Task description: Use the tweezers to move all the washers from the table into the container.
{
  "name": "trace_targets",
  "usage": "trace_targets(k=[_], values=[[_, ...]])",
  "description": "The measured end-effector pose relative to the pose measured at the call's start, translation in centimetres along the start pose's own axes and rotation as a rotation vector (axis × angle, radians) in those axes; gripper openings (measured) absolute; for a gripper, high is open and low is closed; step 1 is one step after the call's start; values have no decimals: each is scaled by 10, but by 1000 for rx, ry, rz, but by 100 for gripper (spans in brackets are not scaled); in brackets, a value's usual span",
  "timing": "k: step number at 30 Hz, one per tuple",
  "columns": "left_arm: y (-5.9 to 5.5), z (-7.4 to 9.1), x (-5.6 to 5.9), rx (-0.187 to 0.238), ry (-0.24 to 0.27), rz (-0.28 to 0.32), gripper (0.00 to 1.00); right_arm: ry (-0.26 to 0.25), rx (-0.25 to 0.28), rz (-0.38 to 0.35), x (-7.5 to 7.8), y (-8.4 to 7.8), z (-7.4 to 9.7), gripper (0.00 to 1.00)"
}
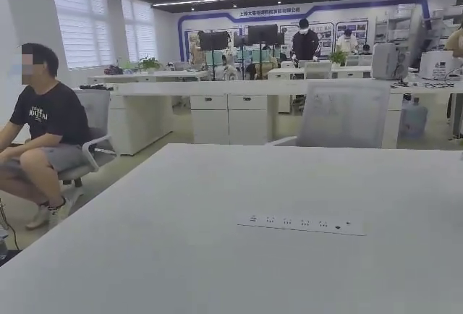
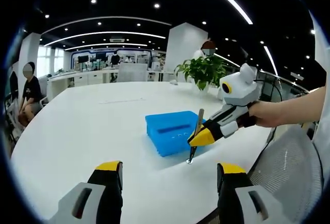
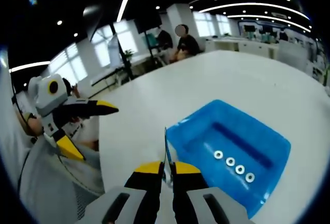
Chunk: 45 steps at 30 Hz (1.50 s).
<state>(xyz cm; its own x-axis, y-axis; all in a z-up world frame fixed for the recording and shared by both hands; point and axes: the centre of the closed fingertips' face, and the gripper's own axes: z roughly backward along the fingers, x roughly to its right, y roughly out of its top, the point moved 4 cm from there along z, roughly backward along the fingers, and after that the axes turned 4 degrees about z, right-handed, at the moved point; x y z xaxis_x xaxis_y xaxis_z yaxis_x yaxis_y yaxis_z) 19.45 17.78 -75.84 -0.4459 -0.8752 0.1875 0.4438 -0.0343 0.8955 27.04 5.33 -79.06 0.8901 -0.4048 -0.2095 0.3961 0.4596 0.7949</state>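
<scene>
The right gripper is clamped on the tweezers. Their tip is down at the table, just beside the blue container, which sits close to the table's near edge. Four washers lie in a row inside the container, ahead and to the right of that gripper. The left gripper hangs with its jaws spread wide, holding nothing, apart from the container.
</scene>
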Motion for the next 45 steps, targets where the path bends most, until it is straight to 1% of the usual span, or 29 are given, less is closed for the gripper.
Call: trace_targets(k=[6, 9, 16, 17, 19, 21, 23, 27, 29, 31, 33, 34, 38, 41, 44, 45], values=[[0, 0, 0, -2, 2, 0, 76, 2, -7, 12, 1, -1, -1, 4], [-1, 0, 0, -3, 1, 1, 76, 1, -19, 36, 0, -1, -1, 4], [-1, 0, 0, -3, 0, 0, 76, 7, -38, 132, -10, -2, -1, 4], [-1, 0, 0, -3, 0, -1, 76, 7, -41, 155, -11, -3, -1, 4], [-1, 0, 0, -2, -1, -1, 76, -1, -47, 186, -12, -3, 0, 4], [0, 0, 0, -2, -1, -1, 76, -6, -41, 178, -11, -3, 1, 4], [-1, 0, 0, -3, -1, -1, 76, -9, -25, 146, -8, -3, 2, 4], [0, 0, -1, -1, 1, 0, 76, -15, -18, 123, -5, -3, 3, 4], [0, 0, -1, -1, 0, -1, 76, -17, -19, 123, -5, -3, 3, 4], [0, 0, -1, -1, 0, -1, 75, -13, -23, 126, -5, -3, 3, 4], [-1, 0, -1, -1, 0, 0, 75, 8, -27, 113, -8, -4, 1, 4], [0, 0, -1, -1, 0, -1, 75, 10, -18, 118, -10, -4, 0, 4], [0, 0, -1, -1, 2, 0, 75, 5, -37, 171, -14, -4, -1, 5], [-1, 0, 0, -2, 1, -1, 75, 10, -52, 239, -19, -4, -3, 4], [-1, 0, 0, -2, 1, -3, 75, 4, -62, 293, -23, -5, -3, 4], [-1, 0, 0, -2, 1, -2, 75, 10, -67, 327, -26, -5, -4, 4]])
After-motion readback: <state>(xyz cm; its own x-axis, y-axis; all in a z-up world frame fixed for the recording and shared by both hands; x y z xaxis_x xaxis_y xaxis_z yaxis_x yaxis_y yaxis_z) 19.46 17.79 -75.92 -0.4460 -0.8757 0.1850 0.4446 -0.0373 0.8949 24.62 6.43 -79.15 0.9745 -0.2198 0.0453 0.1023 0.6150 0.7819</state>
